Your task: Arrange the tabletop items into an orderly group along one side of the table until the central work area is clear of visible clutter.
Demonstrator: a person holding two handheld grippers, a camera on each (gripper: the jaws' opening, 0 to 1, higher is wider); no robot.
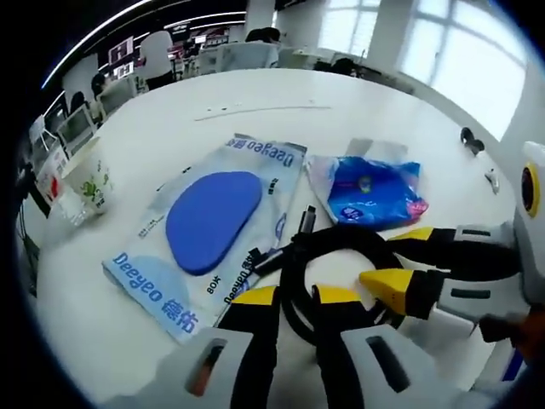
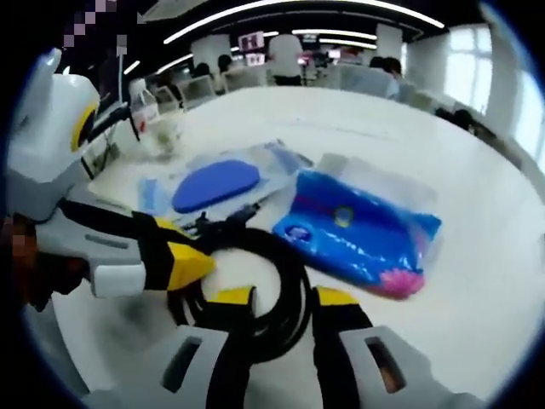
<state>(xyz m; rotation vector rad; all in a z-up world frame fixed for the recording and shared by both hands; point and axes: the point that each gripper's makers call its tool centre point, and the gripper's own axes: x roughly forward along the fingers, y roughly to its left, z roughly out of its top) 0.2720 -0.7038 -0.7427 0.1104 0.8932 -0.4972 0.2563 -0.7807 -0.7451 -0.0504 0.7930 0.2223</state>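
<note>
Both the left gripper [image 1: 294,298] and right gripper [image 2: 285,298], jaws narrowly parted, straddle the coiled black cable [image 2: 255,281] mid-table, apparently to gather it toward the Deeyeo pack [image 1: 213,230] and blue packet [image 2: 362,230] lying just beyond.

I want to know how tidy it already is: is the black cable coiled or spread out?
Coiled. The black cable lies in a loop on the table, between the left tool and right tool.
</note>
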